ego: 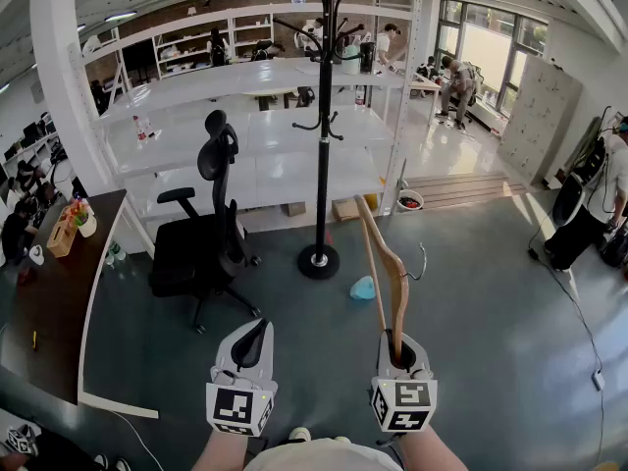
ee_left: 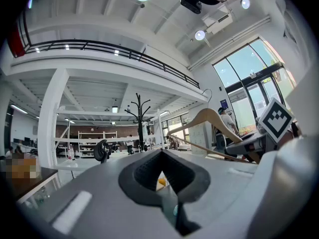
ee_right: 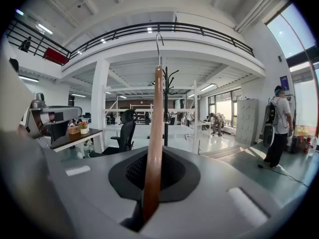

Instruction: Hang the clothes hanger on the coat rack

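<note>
**A:** Head view first. What is the right gripper doing?

**B:** The right gripper point(ego: 400, 346) is clamped on one end of the light brown wooden clothes hanger point(ego: 391, 268), which rises up and forward from it. The tall black metal coat rack point(ego: 324, 116) stands well ahead and a little to its left, apart from the hanger.

**A:** And the left gripper?

**B:** The left gripper point(ego: 250, 337) is near the right one's left side, jaws together and empty. A black office chair point(ego: 201, 248) stands ahead of it to the left.

**A:** What about the left gripper view?

**B:** The jaws meet with nothing between them. The hanger point(ee_left: 209, 116) is off to its right and the coat rack point(ee_left: 140, 108) is far ahead.

**A:** And the right gripper view?

**B:** The wood point(ee_right: 154, 133) runs straight up from between the closed jaws, with its thin metal hook point(ee_right: 158, 41) on top. The rack point(ee_right: 166, 103) is far ahead, right behind it.
</note>
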### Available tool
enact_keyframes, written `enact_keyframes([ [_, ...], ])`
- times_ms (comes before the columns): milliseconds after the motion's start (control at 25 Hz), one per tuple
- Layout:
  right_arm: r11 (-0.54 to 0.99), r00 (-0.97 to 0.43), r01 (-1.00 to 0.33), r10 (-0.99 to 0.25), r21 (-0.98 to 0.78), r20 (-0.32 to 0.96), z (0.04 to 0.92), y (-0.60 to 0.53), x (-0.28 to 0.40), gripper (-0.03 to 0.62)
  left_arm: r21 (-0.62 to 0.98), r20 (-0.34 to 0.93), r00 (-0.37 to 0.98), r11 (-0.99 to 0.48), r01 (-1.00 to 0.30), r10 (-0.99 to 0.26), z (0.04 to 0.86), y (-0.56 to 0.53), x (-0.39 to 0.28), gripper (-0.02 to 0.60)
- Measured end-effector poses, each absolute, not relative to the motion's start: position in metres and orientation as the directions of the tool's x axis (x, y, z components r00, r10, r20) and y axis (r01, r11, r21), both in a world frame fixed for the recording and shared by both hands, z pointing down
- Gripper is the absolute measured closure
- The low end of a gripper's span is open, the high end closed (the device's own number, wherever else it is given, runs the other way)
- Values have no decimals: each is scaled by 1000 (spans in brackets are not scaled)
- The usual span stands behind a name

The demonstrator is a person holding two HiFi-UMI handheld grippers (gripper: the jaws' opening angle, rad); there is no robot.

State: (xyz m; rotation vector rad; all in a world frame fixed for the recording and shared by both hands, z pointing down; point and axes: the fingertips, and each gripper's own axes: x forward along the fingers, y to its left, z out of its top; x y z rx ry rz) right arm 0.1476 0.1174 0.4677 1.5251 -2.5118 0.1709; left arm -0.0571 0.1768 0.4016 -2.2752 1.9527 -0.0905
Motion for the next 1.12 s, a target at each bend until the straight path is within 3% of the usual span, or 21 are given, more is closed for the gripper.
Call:
enact_keyframes([
  [600, 443, -429, -896, -866, -3, 257, 479, 115, 141, 566, -104, -26, 167, -164, -981, -986, 414, 171, -69, 581],
  [1120, 427, -425, -902, -860, -58, 284, 501, 96, 94, 566, -76, 13, 171, -172, -982, -985, 445, 156, -127, 581],
])
